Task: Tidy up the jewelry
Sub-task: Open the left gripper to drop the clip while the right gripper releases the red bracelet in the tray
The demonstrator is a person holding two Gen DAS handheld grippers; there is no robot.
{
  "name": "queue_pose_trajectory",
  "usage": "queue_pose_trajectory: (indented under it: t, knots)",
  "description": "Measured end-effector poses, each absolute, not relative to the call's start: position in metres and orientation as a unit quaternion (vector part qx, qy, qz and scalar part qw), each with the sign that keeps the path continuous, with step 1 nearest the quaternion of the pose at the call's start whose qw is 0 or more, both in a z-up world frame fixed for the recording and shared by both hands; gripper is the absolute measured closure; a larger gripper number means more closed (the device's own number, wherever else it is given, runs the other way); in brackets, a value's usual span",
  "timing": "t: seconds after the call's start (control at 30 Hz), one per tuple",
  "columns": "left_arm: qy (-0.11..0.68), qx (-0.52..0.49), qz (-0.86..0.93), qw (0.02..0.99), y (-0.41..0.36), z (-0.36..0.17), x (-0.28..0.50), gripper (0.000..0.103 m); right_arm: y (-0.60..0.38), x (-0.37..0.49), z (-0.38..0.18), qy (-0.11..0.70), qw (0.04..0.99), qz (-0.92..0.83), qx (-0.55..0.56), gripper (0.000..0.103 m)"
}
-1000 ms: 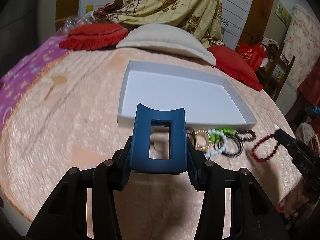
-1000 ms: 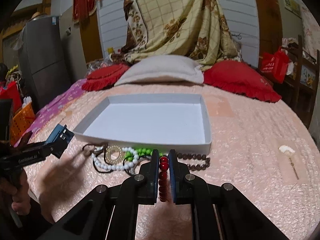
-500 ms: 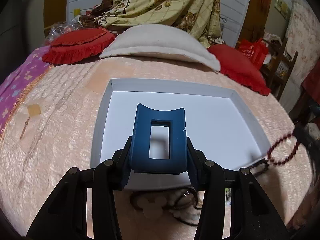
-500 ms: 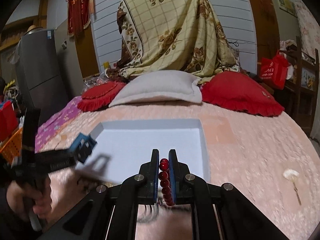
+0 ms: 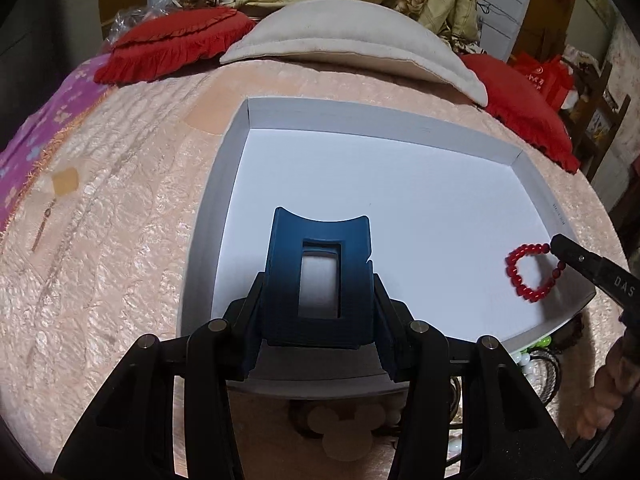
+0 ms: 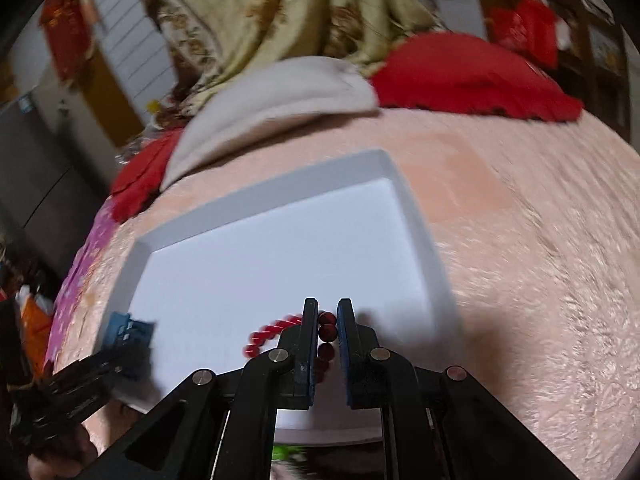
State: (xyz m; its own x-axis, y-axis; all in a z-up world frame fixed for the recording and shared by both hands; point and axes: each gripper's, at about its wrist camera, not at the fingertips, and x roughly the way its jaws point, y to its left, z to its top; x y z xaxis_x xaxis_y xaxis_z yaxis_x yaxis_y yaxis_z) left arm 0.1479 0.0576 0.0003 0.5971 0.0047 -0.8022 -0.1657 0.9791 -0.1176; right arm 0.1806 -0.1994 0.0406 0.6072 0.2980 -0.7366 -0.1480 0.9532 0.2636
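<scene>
A shallow white tray lies on the pink bedspread; it also shows in the right wrist view. My left gripper is shut on a dark blue hair claw clip and holds it over the tray's near left part. My right gripper is shut on a red bead bracelet, which hangs over the tray's near right corner; the bracelet and gripper tip show in the left wrist view.
More jewelry lies on the bedspread just in front of the tray: white and green beads, dark cords, a mouse-shaped piece. A white pillow and red cushions lie behind.
Both grippers moved forward over the tray. The right one lifted the red bracelet off the bedspread and carried it over the tray's near right corner.
</scene>
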Motion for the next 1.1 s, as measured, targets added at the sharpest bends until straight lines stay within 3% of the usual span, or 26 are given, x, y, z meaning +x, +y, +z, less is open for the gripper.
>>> queue_pose_trajectory:
  t: [0.2, 0.27, 0.3, 0.33, 0.8, 1.1]
  knots:
    - [0.448, -0.085, 0.057, 0.888, 0.054, -0.002, 0.148, 0.053, -0.205, 0.176, 0.044, 0.414, 0.901, 0.117, 0.057, 0.094]
    - [0.447, -0.082, 0.057, 0.889, 0.052, -0.001, 0.148, 0.046, -0.206, 0.177, 0.043, 0.420, 0.898, 0.120, 0.059, 0.081]
    - [0.447, -0.081, 0.055, 0.889, 0.051, 0.000, 0.147, 0.042, -0.207, 0.176, 0.042, 0.418, 0.898, 0.123, 0.063, 0.066]
    - [0.446, -0.082, 0.055, 0.890, 0.053, 0.000, 0.147, 0.041, -0.208, 0.175, 0.044, 0.413, 0.899, 0.126, 0.069, 0.058]
    - [0.372, -0.125, 0.045, 0.919, 0.089, 0.044, 0.110, 0.039, -0.208, 0.131, 0.077, 0.346, 0.924, 0.162, 0.030, 0.058]
    - [0.420, -0.114, 0.007, 0.900, 0.082, 0.023, 0.057, 0.040, -0.234, 0.075, 0.060, 0.393, 0.911, 0.122, 0.017, 0.058]
